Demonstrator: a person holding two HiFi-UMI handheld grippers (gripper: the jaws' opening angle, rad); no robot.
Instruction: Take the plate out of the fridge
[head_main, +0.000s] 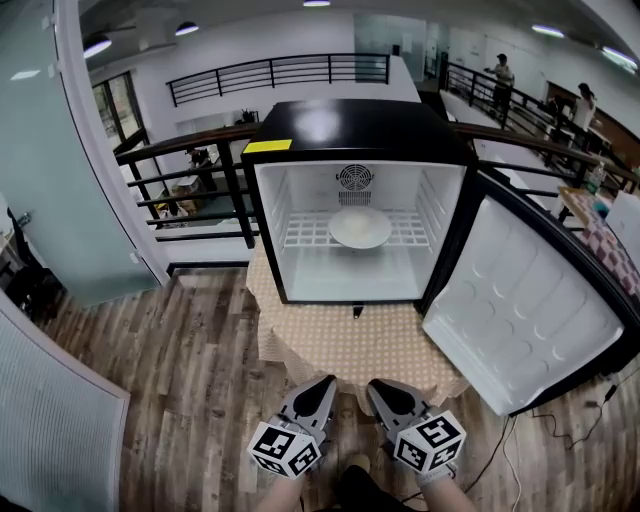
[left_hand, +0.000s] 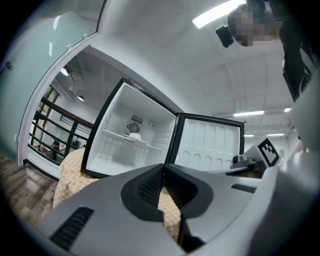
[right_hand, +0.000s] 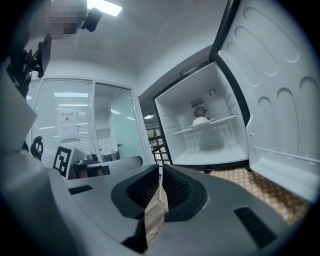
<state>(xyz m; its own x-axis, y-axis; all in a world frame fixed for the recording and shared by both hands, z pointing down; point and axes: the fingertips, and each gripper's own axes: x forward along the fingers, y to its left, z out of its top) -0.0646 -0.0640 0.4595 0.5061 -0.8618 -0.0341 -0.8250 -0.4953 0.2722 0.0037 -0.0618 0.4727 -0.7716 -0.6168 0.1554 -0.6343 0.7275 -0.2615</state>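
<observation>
Head view: fridge (head_main: 356, 131), black casing, white interior, standing on a table under a checked cloth (head_main: 340, 346); door (head_main: 521, 300) swung wide, ahead and to the right of both grippers. Plate (head_main: 360, 227), white, lies flat at the middle of the wire shelf (head_main: 300, 236), straight ahead of the grippers and well apart from them. Left gripper (head_main: 323, 385) and right gripper (head_main: 379, 386) are low at the near table edge, side by side, tips toward the fridge. Left gripper view: left gripper (left_hand: 163, 166), jaws pressed together, nothing held; plate (left_hand: 134, 136) far ahead, above and left of the tips. Right gripper view: right gripper (right_hand: 160, 169), jaws together, empty; plate (right_hand: 200, 120) far ahead, above and right of the tips.
</observation>
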